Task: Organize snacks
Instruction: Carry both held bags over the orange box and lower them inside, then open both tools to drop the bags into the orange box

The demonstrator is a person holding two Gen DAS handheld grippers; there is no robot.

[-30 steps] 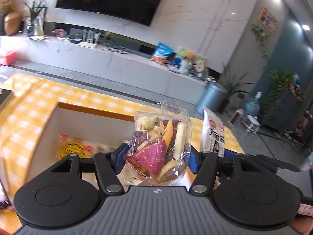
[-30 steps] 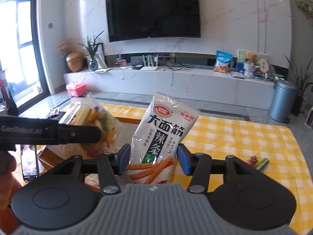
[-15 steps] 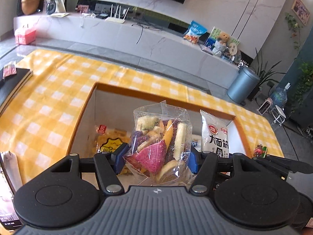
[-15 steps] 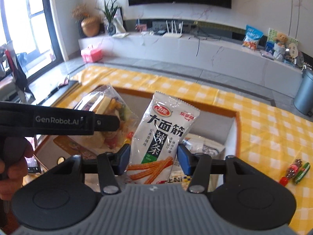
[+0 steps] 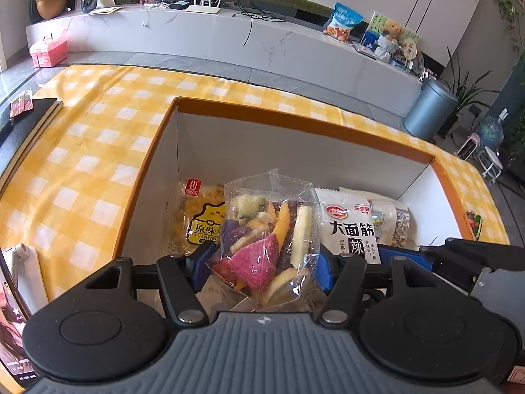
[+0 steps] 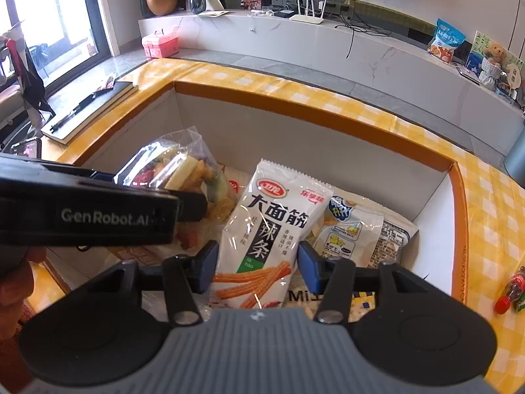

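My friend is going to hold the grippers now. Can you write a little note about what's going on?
Left gripper: shut on the clear bag of dried fruit chips, held over the box.
Right gripper: shut on the white spicy-strip packet, also over the box.
Done: a yellow snack pack and other packets already lie inside.
Left: set both bags in and let go. Two small cola-bottle candies wait on the checked tablecloth.
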